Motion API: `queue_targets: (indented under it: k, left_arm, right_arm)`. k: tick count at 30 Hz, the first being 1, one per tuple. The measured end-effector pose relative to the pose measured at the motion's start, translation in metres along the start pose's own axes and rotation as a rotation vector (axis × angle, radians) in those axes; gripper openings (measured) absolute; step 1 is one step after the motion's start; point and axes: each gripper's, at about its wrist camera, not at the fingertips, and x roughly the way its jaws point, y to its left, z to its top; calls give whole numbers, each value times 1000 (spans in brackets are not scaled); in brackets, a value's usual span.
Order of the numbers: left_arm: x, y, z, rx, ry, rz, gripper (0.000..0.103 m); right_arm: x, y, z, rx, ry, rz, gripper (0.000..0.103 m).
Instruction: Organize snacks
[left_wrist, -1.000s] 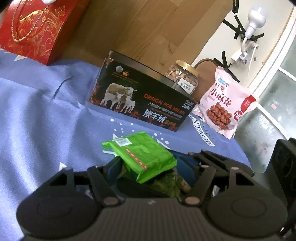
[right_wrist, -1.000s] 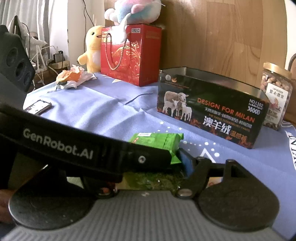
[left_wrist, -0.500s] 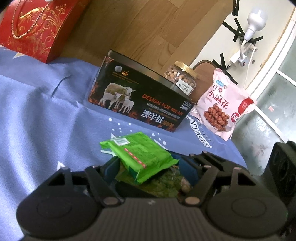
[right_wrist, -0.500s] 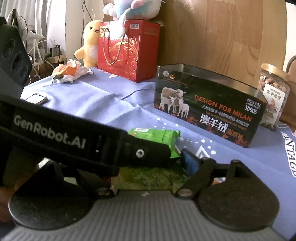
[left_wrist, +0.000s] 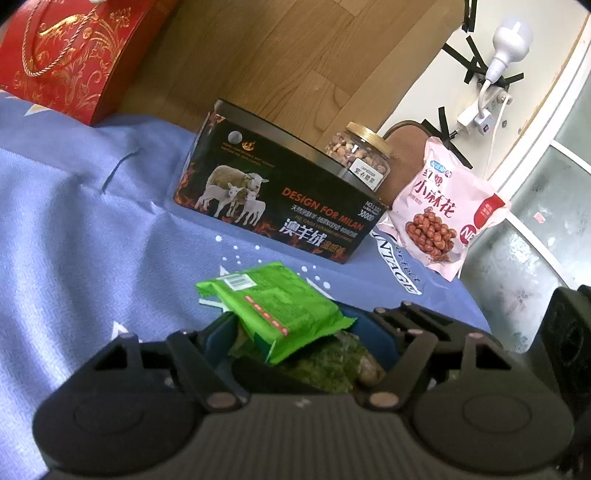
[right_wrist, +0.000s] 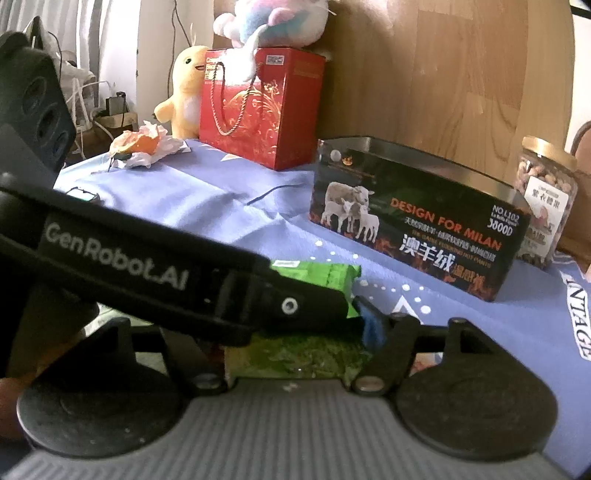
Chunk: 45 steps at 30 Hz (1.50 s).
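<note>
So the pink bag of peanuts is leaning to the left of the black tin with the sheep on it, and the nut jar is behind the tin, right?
Not quite. The pink bag of peanuts stands to the right of the black tin, not the left; the left wrist view shows it. The nut jar is indeed behind the tin.

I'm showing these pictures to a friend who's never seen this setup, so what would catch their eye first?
Probably the bright green snack packet lying on the blue cloth right in front of the left tool, which has the packet between its fingers. Behind it stands the black tin with sheep on it, with a pink bag of peanuts to its right and a red gift bag at the back left.
</note>
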Motion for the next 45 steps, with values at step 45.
queue_targets:
  k: [45]
  left_arm:
    - [-2, 15, 1, -82, -3, -36, 56]
  right_arm:
    - [-4, 3, 0, 9, -18, -20, 76]
